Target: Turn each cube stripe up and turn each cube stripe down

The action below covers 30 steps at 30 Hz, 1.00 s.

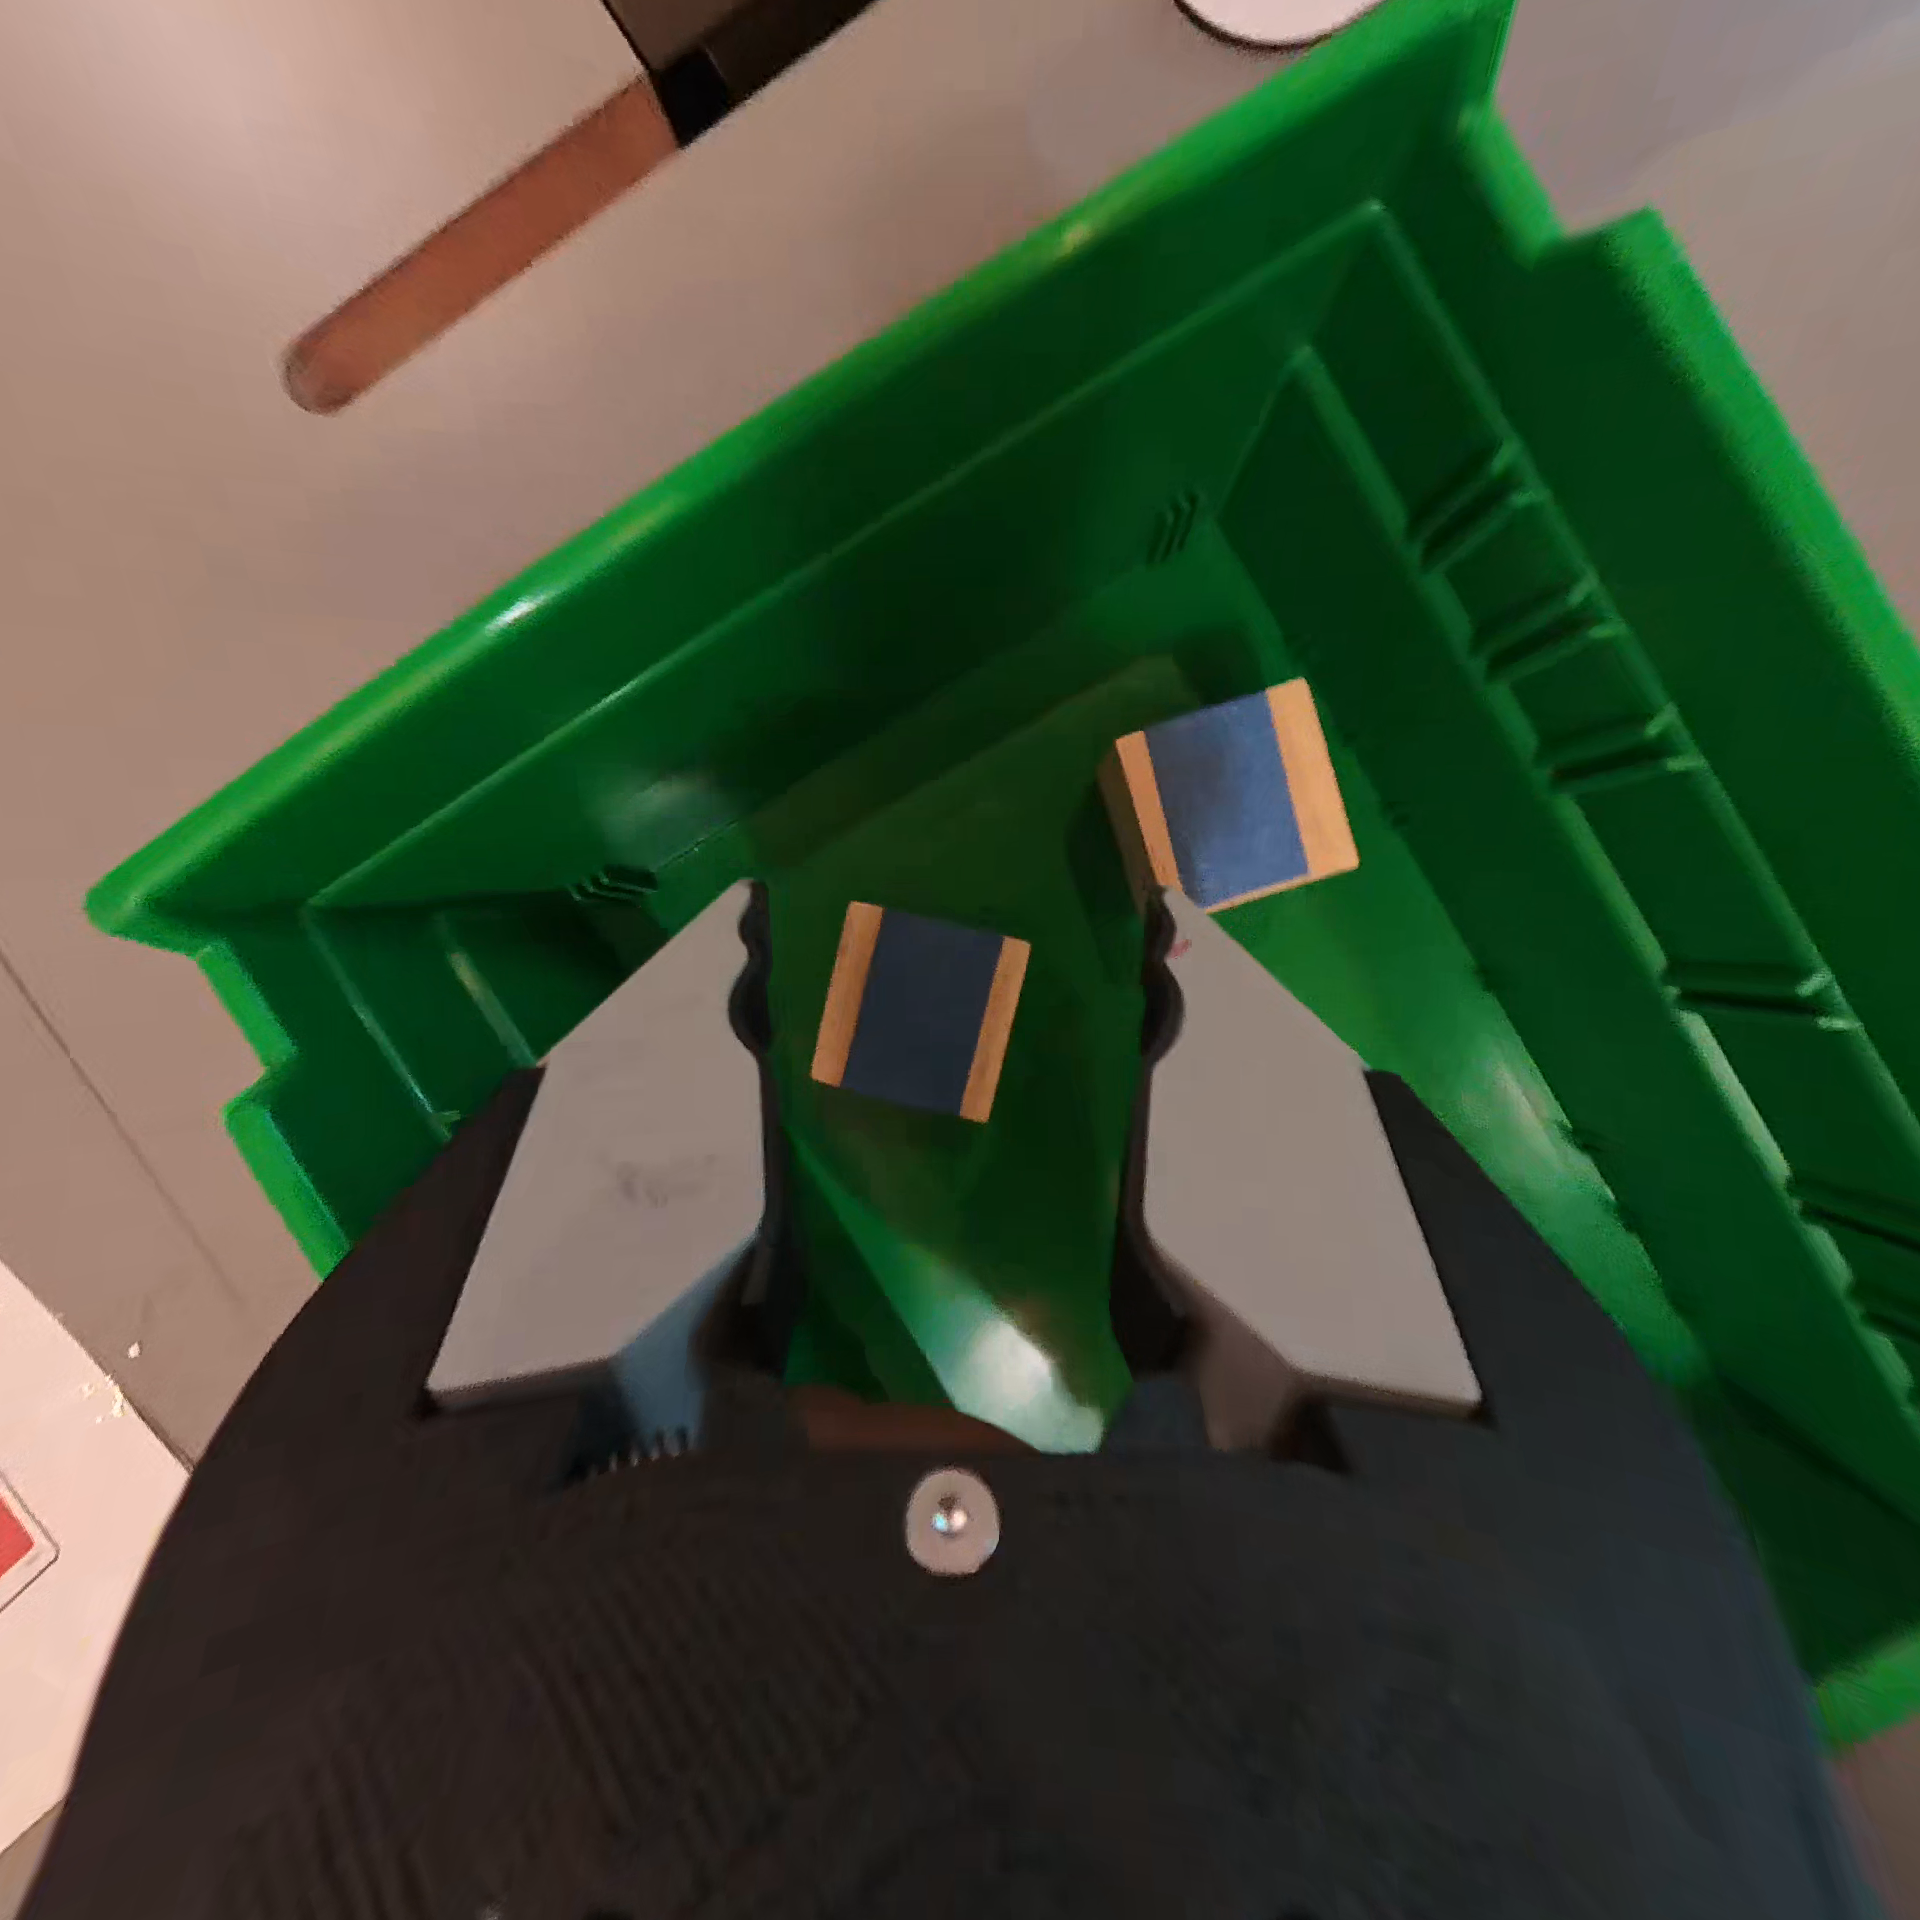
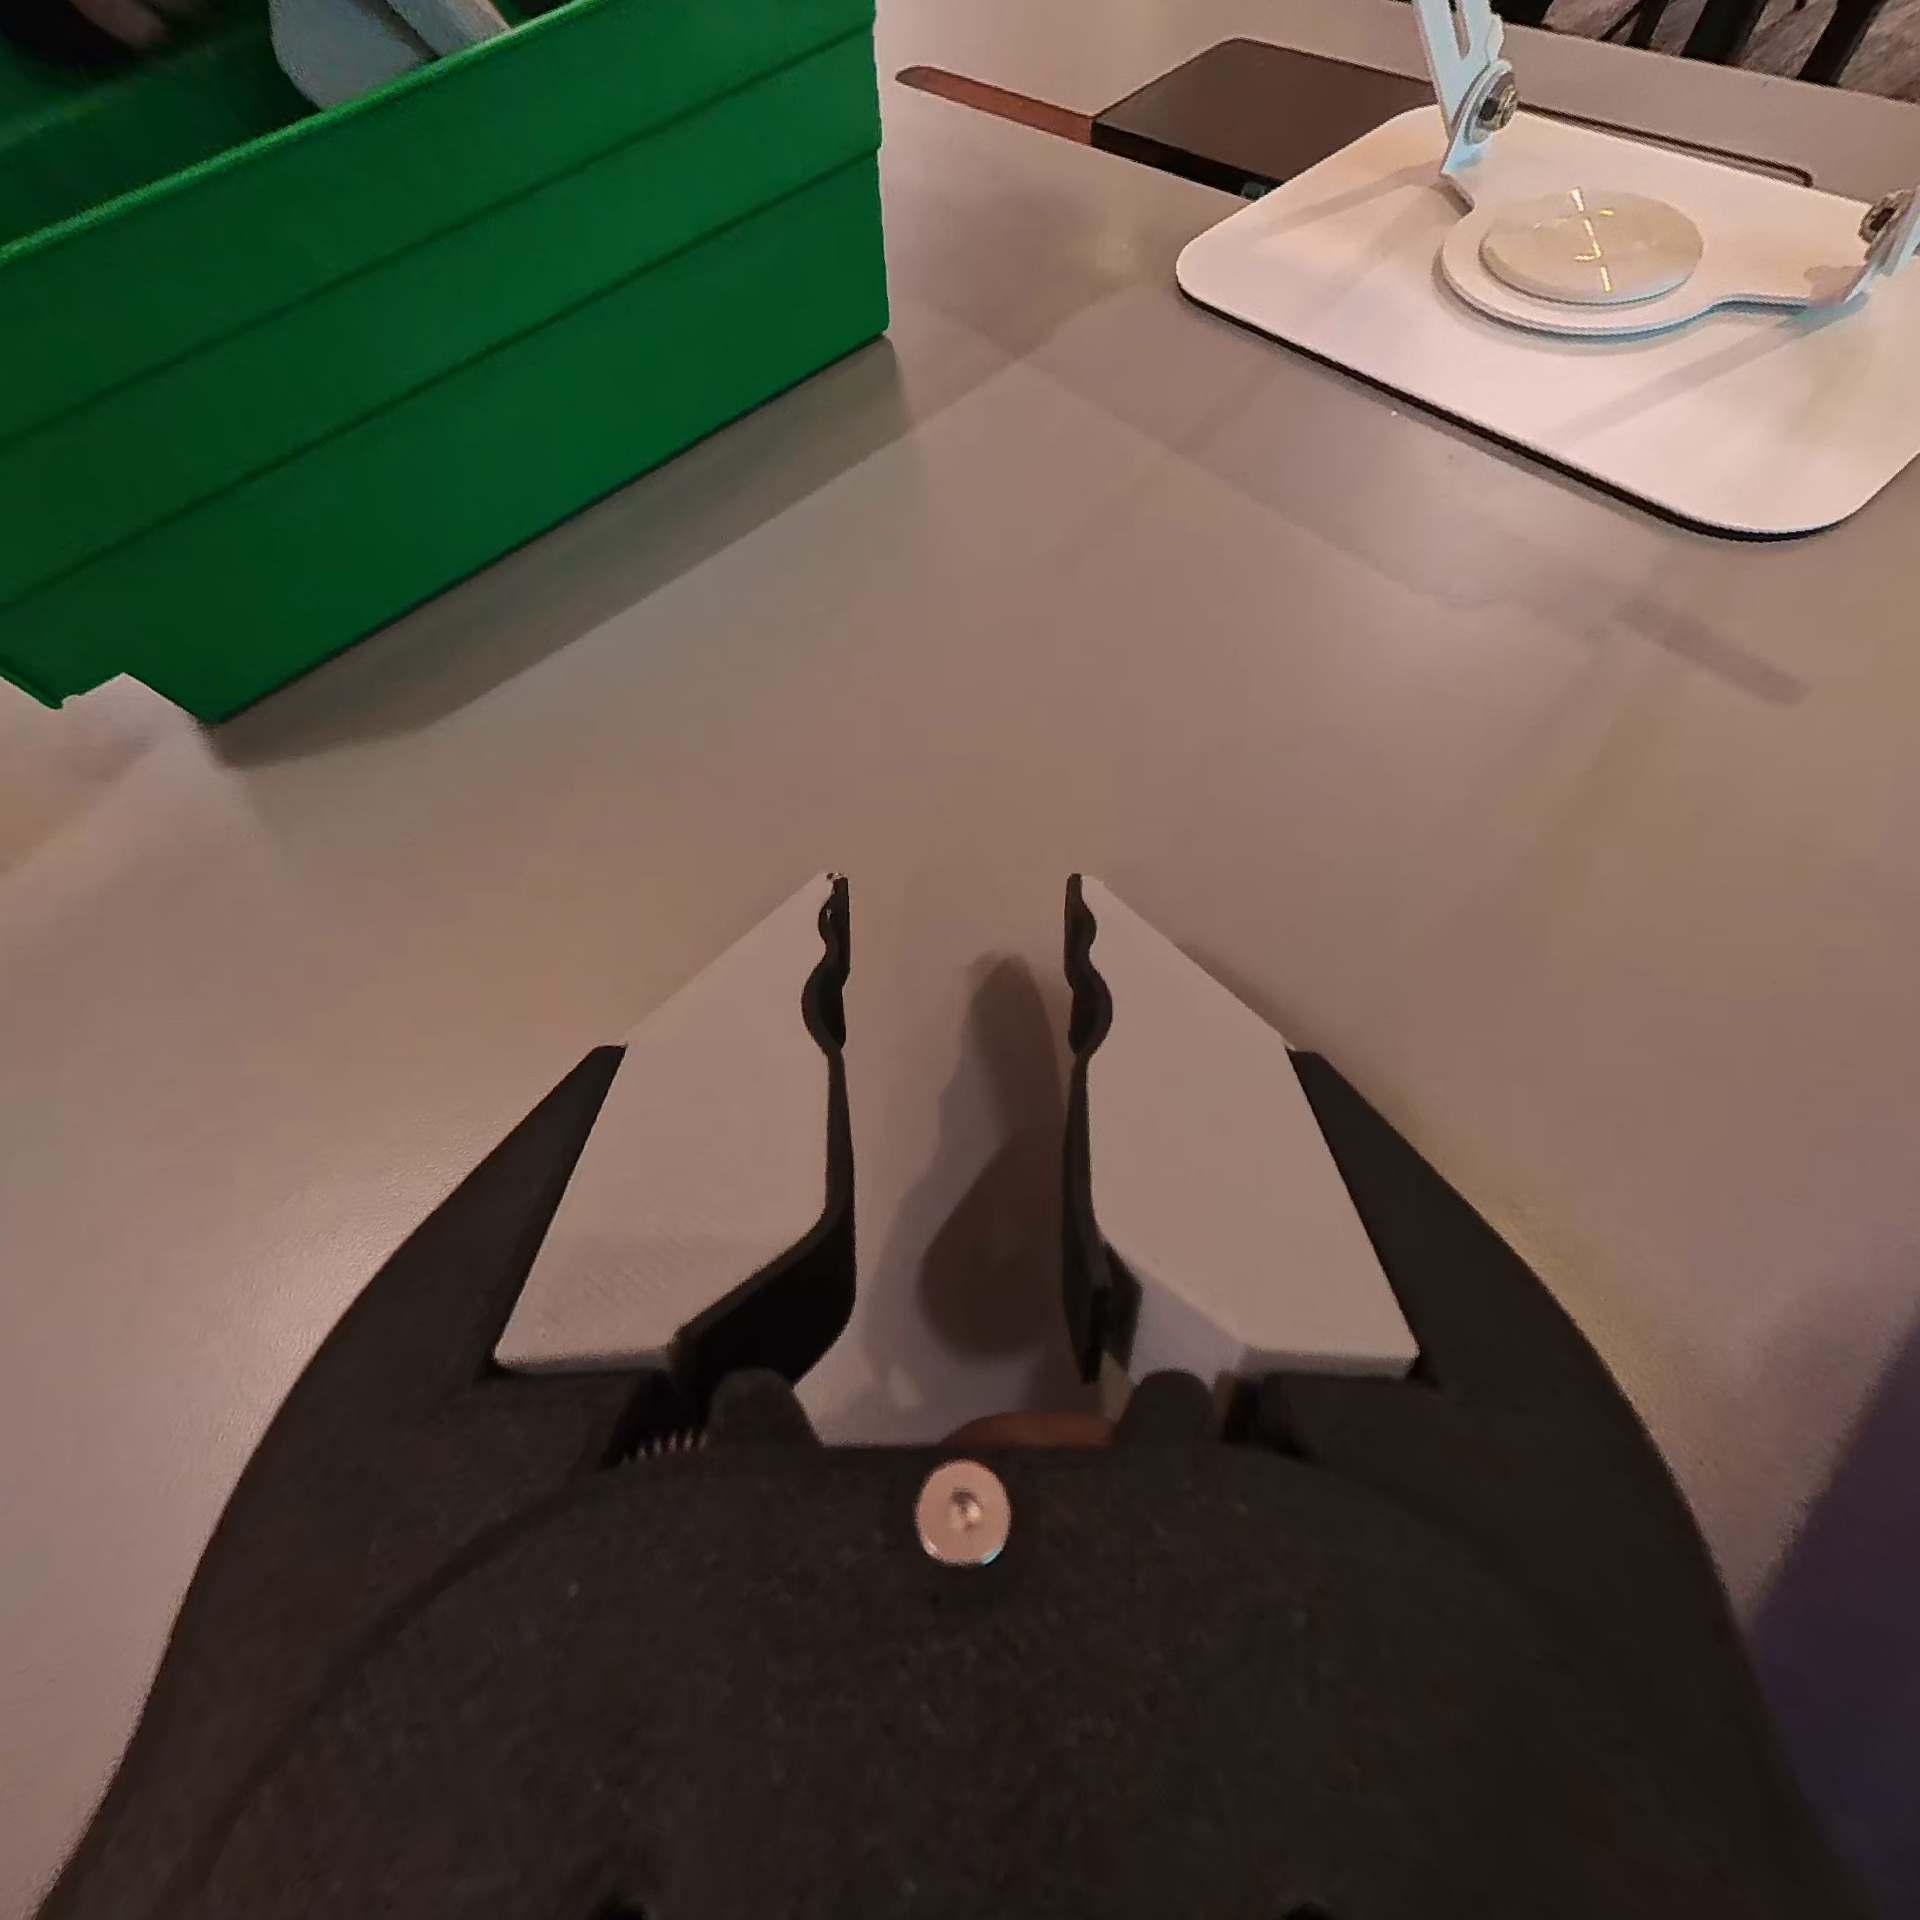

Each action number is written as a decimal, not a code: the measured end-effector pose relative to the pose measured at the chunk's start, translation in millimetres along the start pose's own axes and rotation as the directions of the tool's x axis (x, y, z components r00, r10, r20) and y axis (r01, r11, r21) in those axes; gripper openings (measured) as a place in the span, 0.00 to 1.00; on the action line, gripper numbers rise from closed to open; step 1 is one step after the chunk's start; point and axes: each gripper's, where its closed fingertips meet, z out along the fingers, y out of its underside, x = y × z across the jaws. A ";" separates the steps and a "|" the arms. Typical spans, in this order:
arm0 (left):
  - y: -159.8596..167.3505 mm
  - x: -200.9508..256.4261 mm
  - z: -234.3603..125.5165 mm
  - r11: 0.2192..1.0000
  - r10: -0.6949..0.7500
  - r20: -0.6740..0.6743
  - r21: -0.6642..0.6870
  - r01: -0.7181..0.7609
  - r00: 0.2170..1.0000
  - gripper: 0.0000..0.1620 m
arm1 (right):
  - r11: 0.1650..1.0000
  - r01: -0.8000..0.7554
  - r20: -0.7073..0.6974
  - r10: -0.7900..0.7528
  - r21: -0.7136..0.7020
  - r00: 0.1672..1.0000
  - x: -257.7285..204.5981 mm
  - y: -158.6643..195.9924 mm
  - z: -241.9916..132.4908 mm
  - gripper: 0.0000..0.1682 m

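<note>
A plain grey table lay under everything, dull and smooth in the warm light. In the left wrist view two wooden cubes sat on the floor of a green bin, both with a broad blue stripe facing up between pale wood edges. The nearer cube lay between the tips of my left gripper, whose jaws stood apart and gripped nothing; I could not tell whether they touched it. The farther cube lay up and to the right of it, close to the bin's inner corner, the two cubes apart from each other.

My right gripper hung low over bare table outside the bin, its jaws also apart and empty. The bin stood off to its upper left. Farther right rested a white stand base with a round metal disc, and behind it a dark flat slab.
</note>
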 end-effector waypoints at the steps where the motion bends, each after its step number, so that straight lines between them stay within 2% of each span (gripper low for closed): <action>1: 2.3 -0.1 0.1 1.000 0.013 -0.007 -0.013 -0.013 1.000 0.43 | 1.000 0.004 0.001 -0.004 -0.001 1.000 -0.9 0.1 0.2 0.23; 7: 30.9 -0.7 11.5 0.979 0.103 -0.009 -0.177 -0.103 0.995 0.35 | 1.000 0.013 0.012 -0.013 -0.007 1.000 -5.6 0.7 1.9 0.23; 8: 35.6 -2.7 14.8 0.968 0.139 0.020 -0.215 -0.131 0.990 0.35 | 1.000 0.012 0.011 -0.012 -0.007 1.000 -5.6 0.9 2.0 0.23; 9: 38.9 -7.6 17.7 0.955 0.180 0.065 -0.250 -0.158 0.982 0.30 | 1.000 0.011 0.011 -0.011 -0.006 1.000 -5.4 0.8 1.8 0.23; 12: 39.4 -8.2 19.5 0.938 0.232 0.100 -0.287 -0.195 0.968 0.29 | 1.000 0.003 0.014 -0.003 0.005 1.000 -5.0 -0.3 0.6 0.23; 15: 39.5 1.1 14.9 0.932 0.273 0.077 -0.270 -0.243 0.959 0.29 | 1.000 -0.008 0.024 0.007 0.010 1.000 -5.8 -0.7 -0.4 0.23; 18: 26.7 1.9 -3.0 0.936 0.318 0.154 -0.208 -0.284 0.935 0.28 | 1.000 -0.008 0.046 0.007 0.017 0.999 -10.1 -1.8 -1.1 0.23; 20: 5.6 10.0 -25.5 0.931 0.364 0.230 -0.107 -0.348 0.903 0.28 | 0.999 -0.003 0.095 0.000 0.034 0.995 -19.7 -5.2 -2.6 0.23; 22: -18.1 35.3 -53.3 0.893 0.424 0.276 0.029 -0.449 0.863 0.28 | 0.998 -0.013 0.192 0.000 0.064 0.981 -36.8 -11.3 -6.2 0.24; 24: -39.6 84.4 -82.0 0.770 0.542 0.287 0.206 -0.603 0.790 0.28 | 0.996 -0.053 0.347 0.023 0.078 0.938 -61.1 -16.6 -12.8 0.25; 26: -49.7 156.6 -112.6 0.569 0.664 0.257 0.437 -0.697 0.702 0.28 | 0.991 -0.120 0.548 0.069 0.058 0.834 -91.8 -20.9 -25.2 0.27; 28: -45.8 232.8 -149.6 0.321 0.759 0.237 0.674 -0.666 0.606 0.28 | 0.978 -0.207 0.738 0.114 0.036 0.665 -120.6 -30.3 -46.7 0.29; 30: -39.8 277.2 -168.7 0.231 0.782 0.223 0.763 -0.603 0.582 0.28 | 0.957 -0.290 0.879 0.143 -0.005 0.455 -142.0 -42.2 -75.4 0.32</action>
